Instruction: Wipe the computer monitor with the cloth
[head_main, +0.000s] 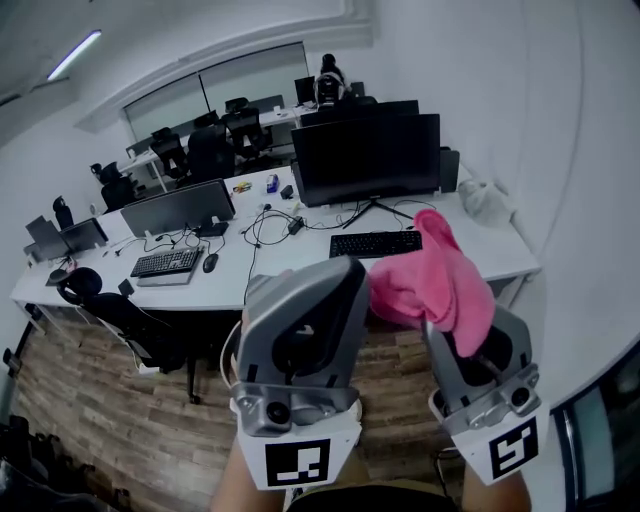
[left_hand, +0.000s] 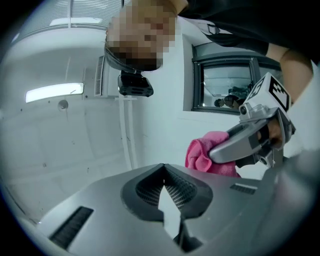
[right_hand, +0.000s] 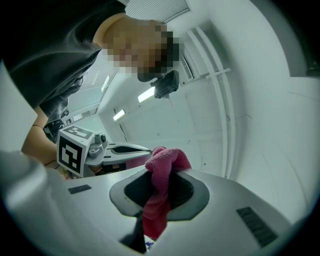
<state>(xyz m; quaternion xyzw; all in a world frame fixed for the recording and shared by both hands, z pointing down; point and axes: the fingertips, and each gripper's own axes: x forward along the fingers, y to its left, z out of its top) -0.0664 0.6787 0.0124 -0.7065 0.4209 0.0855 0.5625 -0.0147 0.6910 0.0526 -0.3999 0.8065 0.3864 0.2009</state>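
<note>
The black computer monitor (head_main: 365, 158) stands on the white desk (head_main: 300, 280) ahead of me, its screen dark. My right gripper (head_main: 440, 322) is held up close to the camera and is shut on a pink cloth (head_main: 436, 280), which bunches above the jaws; in the right gripper view the cloth (right_hand: 165, 162) hangs down between the pads (right_hand: 187, 192). My left gripper (head_main: 330, 275) is raised beside it, shut with nothing held (left_hand: 163, 170). Both grippers are well short of the desk. In the left gripper view the cloth (left_hand: 202, 155) shows at the right gripper (left_hand: 250, 142).
A black keyboard (head_main: 375, 243) lies in front of the monitor. Further left are a second monitor (head_main: 178, 208), another keyboard (head_main: 165, 263) and a mouse (head_main: 210, 262). A black office chair (head_main: 120, 310) stands on the wooden floor (head_main: 90, 400). A white bundle (head_main: 485, 198) lies at the desk's right end.
</note>
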